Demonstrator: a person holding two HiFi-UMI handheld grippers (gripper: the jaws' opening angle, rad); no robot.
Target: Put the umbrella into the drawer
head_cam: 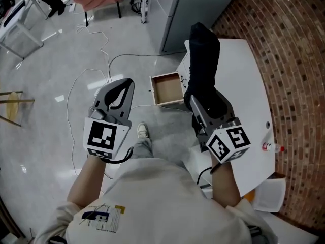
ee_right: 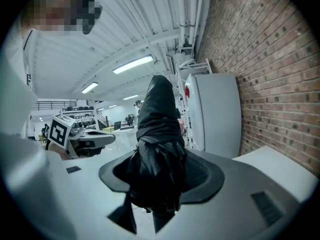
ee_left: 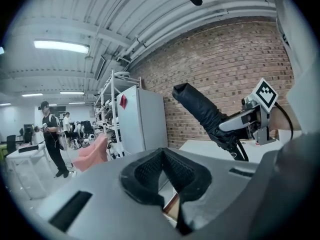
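Observation:
A black folded umbrella (head_cam: 203, 60) stands up out of my right gripper (head_cam: 205, 104), whose jaws are shut on its lower part above the white table. In the right gripper view the umbrella (ee_right: 159, 134) fills the gap between the pads of that gripper (ee_right: 157, 176). The left gripper view shows the umbrella (ee_left: 202, 115) slanting up from the right gripper (ee_left: 240, 125). A small wooden drawer (head_cam: 167, 89) stands pulled open at the table's left side, with nothing inside. My left gripper (head_cam: 124, 88) hovers left of the drawer over the floor, its tips together (ee_left: 161, 156) and holding nothing.
The white table (head_cam: 249, 80) runs along a brick wall (head_cam: 299, 60). A grey cabinet (head_cam: 188, 9) stands behind the drawer. Cables (head_cam: 101, 60) trail over the floor. A small bottle (head_cam: 269, 147) lies on the table at the right. People (ee_left: 50, 134) stand far off.

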